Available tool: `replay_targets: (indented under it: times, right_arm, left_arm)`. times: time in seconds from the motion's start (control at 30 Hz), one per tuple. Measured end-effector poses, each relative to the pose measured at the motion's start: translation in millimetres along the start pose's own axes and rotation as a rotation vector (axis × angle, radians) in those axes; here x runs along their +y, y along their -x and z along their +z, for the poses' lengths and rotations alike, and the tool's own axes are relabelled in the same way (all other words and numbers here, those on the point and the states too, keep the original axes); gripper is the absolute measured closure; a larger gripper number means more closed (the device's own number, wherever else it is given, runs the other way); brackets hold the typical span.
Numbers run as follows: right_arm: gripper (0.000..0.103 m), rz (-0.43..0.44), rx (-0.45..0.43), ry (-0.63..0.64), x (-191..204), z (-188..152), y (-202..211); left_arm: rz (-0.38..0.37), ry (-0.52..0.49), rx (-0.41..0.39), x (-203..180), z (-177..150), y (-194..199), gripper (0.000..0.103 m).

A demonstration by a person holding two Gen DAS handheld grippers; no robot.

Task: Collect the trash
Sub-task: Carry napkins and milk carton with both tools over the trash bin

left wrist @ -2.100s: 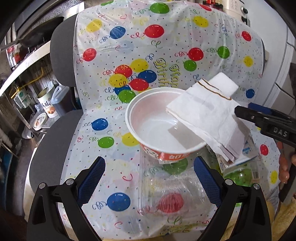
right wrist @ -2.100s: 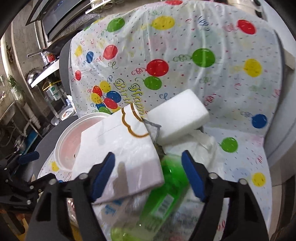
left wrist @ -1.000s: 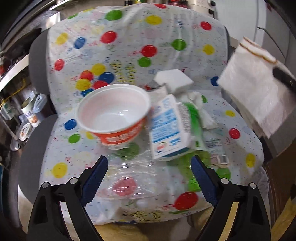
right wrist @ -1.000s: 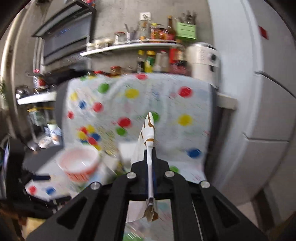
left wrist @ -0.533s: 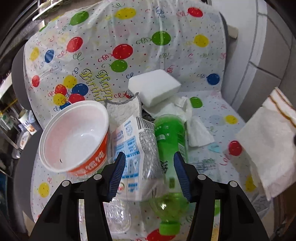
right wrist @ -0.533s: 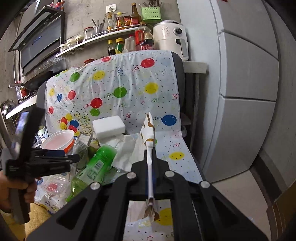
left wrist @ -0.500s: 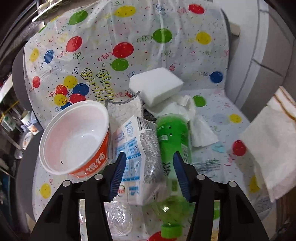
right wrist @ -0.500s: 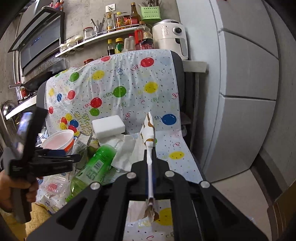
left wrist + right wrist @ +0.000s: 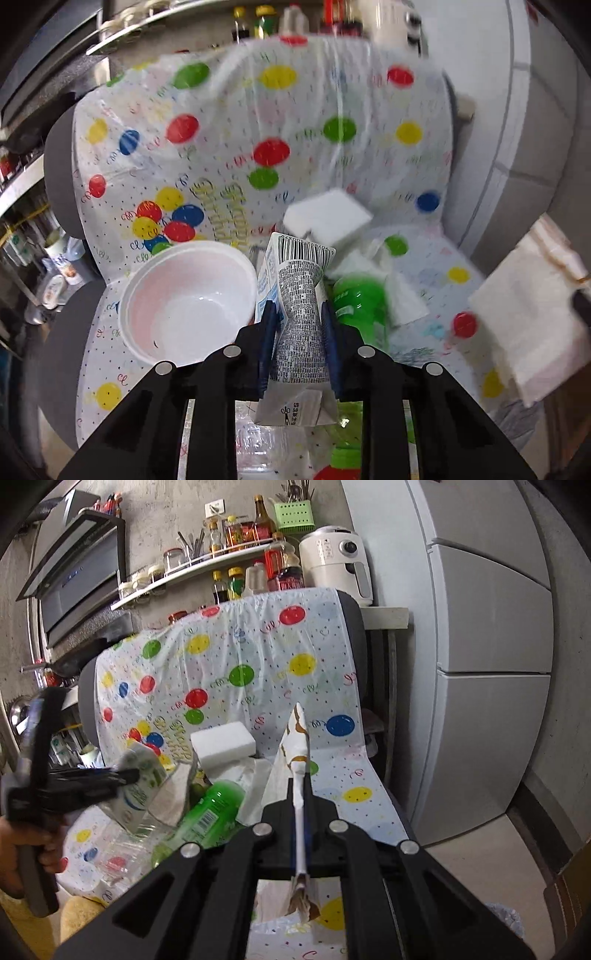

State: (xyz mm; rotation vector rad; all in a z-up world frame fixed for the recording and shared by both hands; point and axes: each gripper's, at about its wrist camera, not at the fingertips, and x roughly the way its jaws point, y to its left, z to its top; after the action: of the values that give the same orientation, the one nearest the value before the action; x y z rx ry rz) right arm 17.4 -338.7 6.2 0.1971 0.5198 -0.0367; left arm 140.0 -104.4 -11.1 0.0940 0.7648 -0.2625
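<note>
My left gripper (image 9: 299,325) is closing its jaws on a white and blue milk carton (image 9: 301,291), and the pads pinch its printed side into a waist. From the right wrist view the carton (image 9: 142,775) hangs tilted in that gripper (image 9: 129,773) above the chair seat. My right gripper (image 9: 300,775) is shut on a folded white paper bag (image 9: 293,738) with brown trim, held off the seat's right edge. The same bag (image 9: 528,325) shows at the right of the left wrist view.
On the balloon-print chair cover (image 9: 332,110) lie a white bowl (image 9: 184,302), a green bottle (image 9: 358,299), a white foam block (image 9: 328,218), tissues and a clear plastic box (image 9: 251,443). A fridge (image 9: 480,664) stands right of the chair. A hand (image 9: 22,845) holds the left gripper.
The left jaws have closed from wide open onto the milk carton and tipped it up off the seat. The right gripper carried the paper bag away to the right and now keeps still.
</note>
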Motion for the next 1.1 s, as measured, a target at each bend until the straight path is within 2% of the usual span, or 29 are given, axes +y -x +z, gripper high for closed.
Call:
replay_targets:
  times: [0.07, 0.23, 0.33, 0.43, 0.47, 0.63, 0.8, 1.1]
  right_arm:
    - [0.100, 0.012, 0.000, -0.019, -0.8, 2.2, 1.3]
    - [0.100, 0.015, 0.014, -0.070, -7.4, 1.7, 3.8]
    - [0.100, -0.012, 0.025, -0.090, -13.9, -2.0, 11.6]
    - [0.100, -0.062, 0.028, -0.103, -23.4, -7.5, 26.1]
    - [0.100, -0.085, 0.030, -0.108, -28.0, -10.3, 32.7]
    - [0.100, -0.194, 0.038, -0.125, -53.9, -27.7, 67.0]
    - [0.100, -0.306, 0.052, -0.143, -87.0, -53.3, 103.4]
    - [0.100, -0.465, 0.082, -0.260, -162.1, -114.5, 149.3]
  left_arm:
    - [-0.076, 0.038, -0.020, 11.2, -1.9, 20.3, 0.077]
    - [-0.151, 0.058, -0.038, 12.2, -20.0, 41.3, 0.077]
    - [-0.199, 0.045, -0.049, -0.5, -34.6, 45.1, 0.077]
    - [-0.282, 0.032, -0.035, -18.6, -45.7, 41.0, 0.077]
    - [-0.325, 0.024, -0.022, -29.1, -49.4, 37.5, 0.077]
    - [-0.439, -0.051, -0.001, -77.7, -62.1, 30.4, 0.077]
    - [-0.555, -0.129, 0.010, -142.4, -75.1, 23.2, 0.077]
    - [-0.701, -0.264, 0.084, -258.6, -111.3, -4.4, 0.077]
